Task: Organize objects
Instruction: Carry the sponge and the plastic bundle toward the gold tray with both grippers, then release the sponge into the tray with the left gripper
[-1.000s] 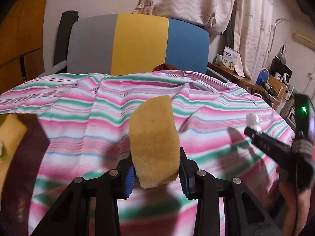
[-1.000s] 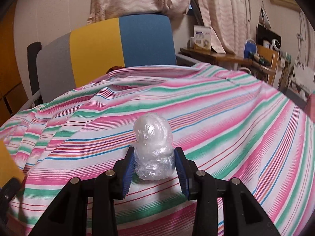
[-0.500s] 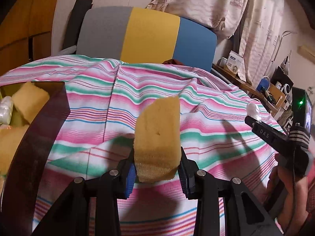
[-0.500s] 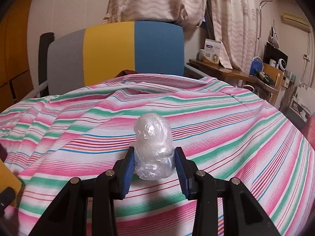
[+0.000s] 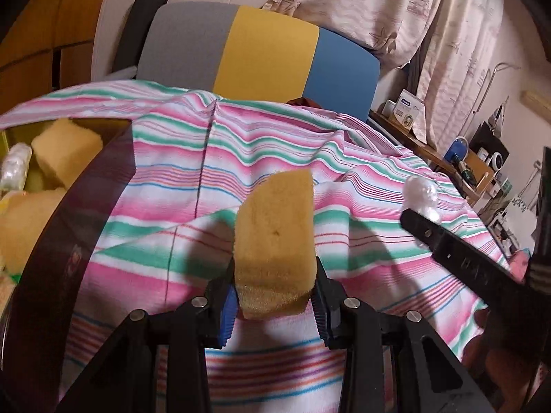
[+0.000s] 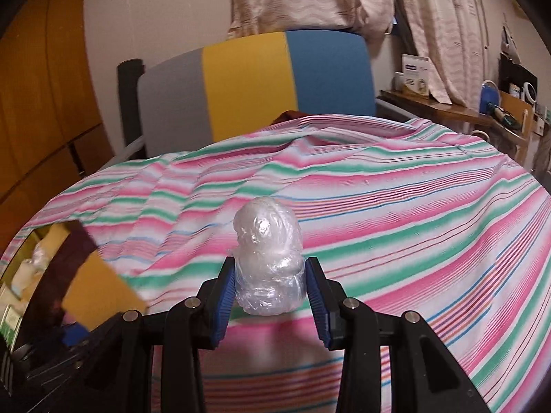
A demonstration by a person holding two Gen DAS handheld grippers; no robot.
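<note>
My left gripper (image 5: pixel 273 296) is shut on a yellow sponge (image 5: pixel 275 237) that stands up between its blue pads, above the striped cloth (image 5: pixel 275 148). My right gripper (image 6: pixel 270 289) is shut on a wad of clear plastic wrap (image 6: pixel 268 254). In the left wrist view it reaches in from the right as a black finger (image 5: pixel 447 247) with the wad (image 5: pixel 420 192) at its tip. An open box with a dark flap (image 5: pixel 69 241) lies at the left. It holds more yellow sponges (image 5: pixel 65 151) and a plastic wad (image 5: pixel 15 165).
The pink, green and white striped cloth (image 6: pixel 378 206) covers the whole work surface. Behind it stands a chair back in grey, yellow and blue (image 6: pixel 248 79). A wooden shelf with small boxes and gadgets (image 5: pixel 430 144) runs along the right wall, under curtains.
Both grippers have swung left over the cloth, still holding their objects. The open box has come into view at the left, and the right gripper now sits closer to the left one.
</note>
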